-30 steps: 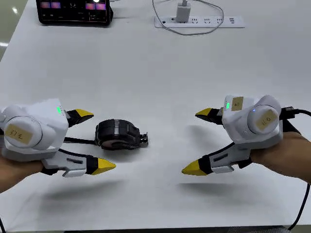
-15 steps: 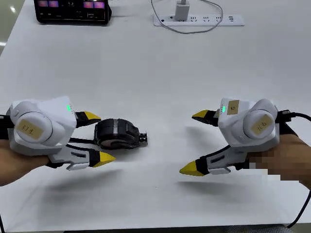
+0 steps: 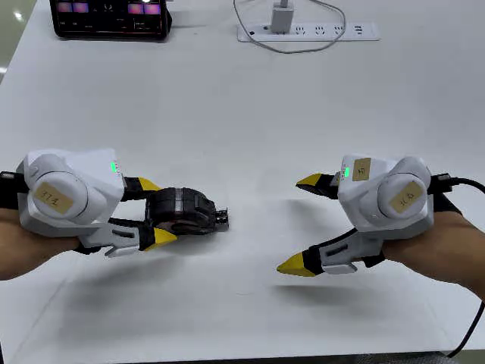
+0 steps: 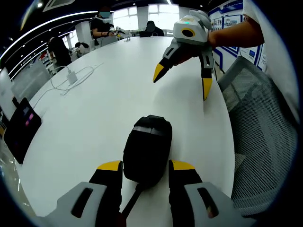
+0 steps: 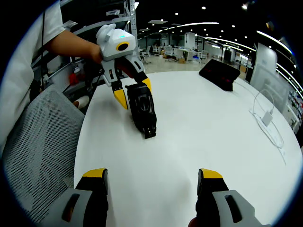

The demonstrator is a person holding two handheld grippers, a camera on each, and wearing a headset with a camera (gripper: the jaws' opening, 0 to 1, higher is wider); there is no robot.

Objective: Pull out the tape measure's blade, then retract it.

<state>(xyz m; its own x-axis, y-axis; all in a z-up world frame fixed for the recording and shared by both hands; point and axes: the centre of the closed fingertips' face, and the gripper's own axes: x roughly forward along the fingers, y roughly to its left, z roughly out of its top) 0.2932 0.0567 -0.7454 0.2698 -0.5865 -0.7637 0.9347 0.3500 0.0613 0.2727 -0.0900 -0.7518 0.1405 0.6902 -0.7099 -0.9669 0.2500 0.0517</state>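
Note:
The black tape measure lies on the white table, its blade drawn in and its hook end pointing right. My left gripper has closed its yellow-tipped jaws against the case's two sides; the left gripper view has the tape measure wedged between the fingertips. My right gripper hovers open to the right, well apart from the case, jaws spread wide and holding nothing. From the right gripper, the tape measure lies ahead in the left gripper.
A dark tablet stands at the far left edge of the table. A white power strip with a charger and looped cable lies at the far middle. A mesh chair sits by the near edge.
The left gripper's jaws have narrowed from a wide spread onto the tape measure's sides. The right gripper has dropped slightly and stayed open.

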